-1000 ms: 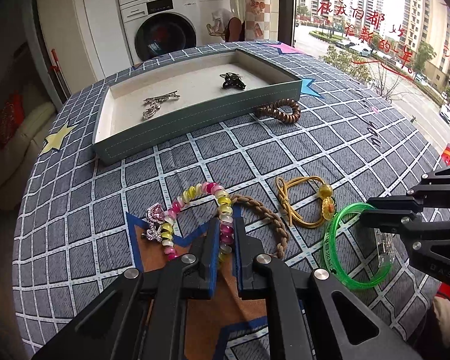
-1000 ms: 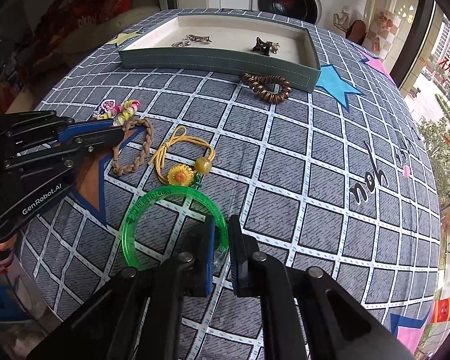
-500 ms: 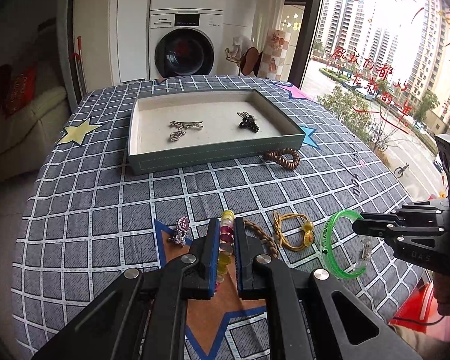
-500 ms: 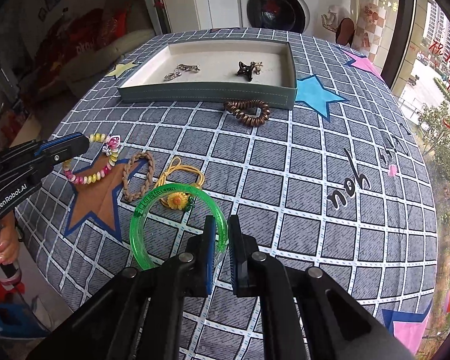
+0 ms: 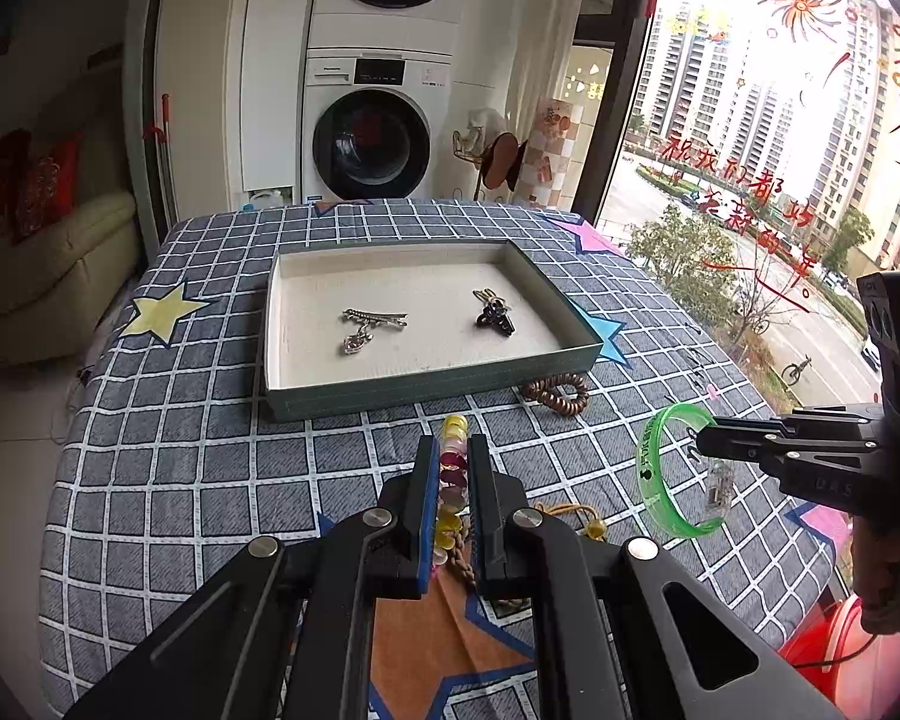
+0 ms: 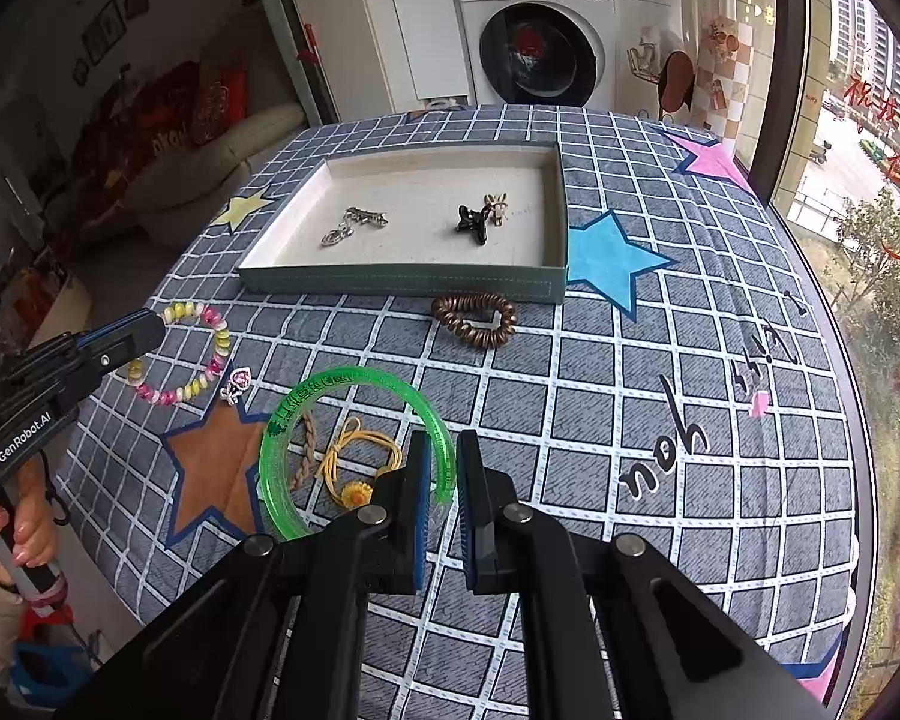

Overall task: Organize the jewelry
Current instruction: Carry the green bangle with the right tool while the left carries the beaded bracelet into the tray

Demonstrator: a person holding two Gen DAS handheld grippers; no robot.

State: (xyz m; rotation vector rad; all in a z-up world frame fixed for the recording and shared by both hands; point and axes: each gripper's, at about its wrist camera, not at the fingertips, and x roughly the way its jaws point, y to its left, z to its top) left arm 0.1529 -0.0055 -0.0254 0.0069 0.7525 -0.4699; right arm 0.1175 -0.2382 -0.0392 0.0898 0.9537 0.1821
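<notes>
My left gripper [image 5: 452,462] is shut on a pink and yellow beaded bracelet [image 5: 452,471], held in the air in front of the grey-green tray [image 5: 426,396]; from the right wrist view the bracelet [image 6: 210,354] hangs from that gripper [image 6: 150,324]. My right gripper [image 6: 444,468] is shut on a green bangle [image 6: 306,402], lifted above the table; it also shows in the left wrist view [image 5: 654,474]. The tray [image 6: 402,279] holds a silver clip [image 6: 354,222] and a black clip [image 6: 477,222].
On the checked tablecloth lie a brown coil hair tie [image 6: 474,321] by the tray's front wall, a braided brown band [image 6: 306,450], a yellow cord with a flower [image 6: 357,468] and a small silver charm [image 6: 237,384]. A washing machine [image 5: 378,126] stands behind the table.
Both grippers have risen from the table, the left lifting the beaded bracelet and the right lifting the green bangle. The silver charm stayed on the cloth.
</notes>
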